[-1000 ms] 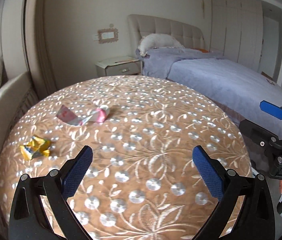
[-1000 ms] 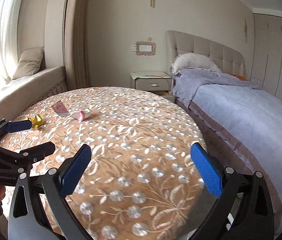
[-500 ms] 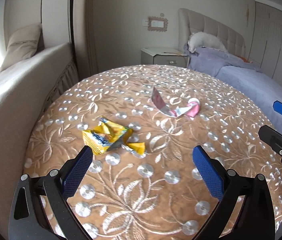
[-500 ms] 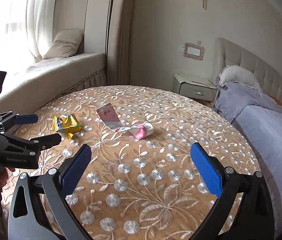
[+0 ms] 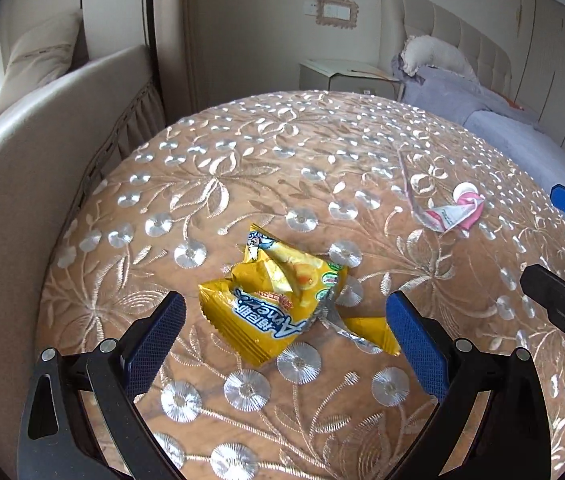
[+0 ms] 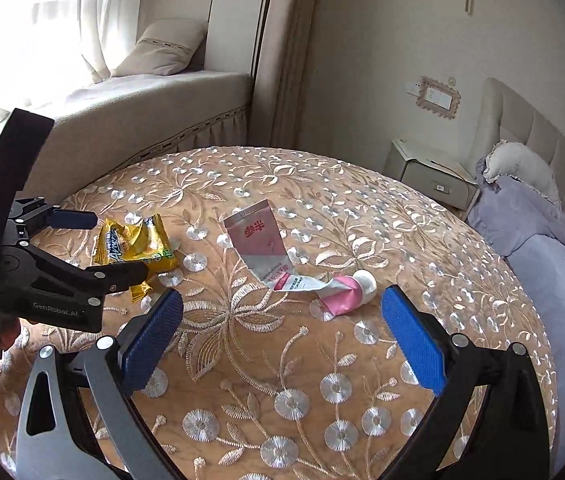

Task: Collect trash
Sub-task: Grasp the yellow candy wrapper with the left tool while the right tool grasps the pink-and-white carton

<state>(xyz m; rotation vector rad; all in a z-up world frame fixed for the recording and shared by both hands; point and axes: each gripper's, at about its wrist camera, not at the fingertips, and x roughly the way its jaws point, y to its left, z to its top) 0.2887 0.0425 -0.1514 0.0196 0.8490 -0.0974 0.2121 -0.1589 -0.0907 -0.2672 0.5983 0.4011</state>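
A crumpled yellow snack wrapper [image 5: 278, 304] lies on the round table with the gold embroidered cloth [image 5: 242, 168]. My left gripper [image 5: 284, 340] is open, its blue pads on either side of the wrapper, just above the cloth. The wrapper also shows in the right wrist view [image 6: 134, 246], with the left gripper [image 6: 98, 246] around it. A squeezed pink and white tube [image 6: 282, 264] lies mid-table, also in the left wrist view [image 5: 448, 212]. My right gripper [image 6: 280, 336] is open and empty, just short of the tube.
A cushioned window seat [image 6: 122, 112] with a pillow [image 6: 162, 52] borders the table at the left. A bed with lilac bedding [image 6: 554, 264] stands at the right, and a nightstand [image 6: 430, 176] sits behind the table.
Both grippers have moved left and forward over the table. The left one has closed in on the yellow wrapper, the right one on the pink tube. Both stay open.
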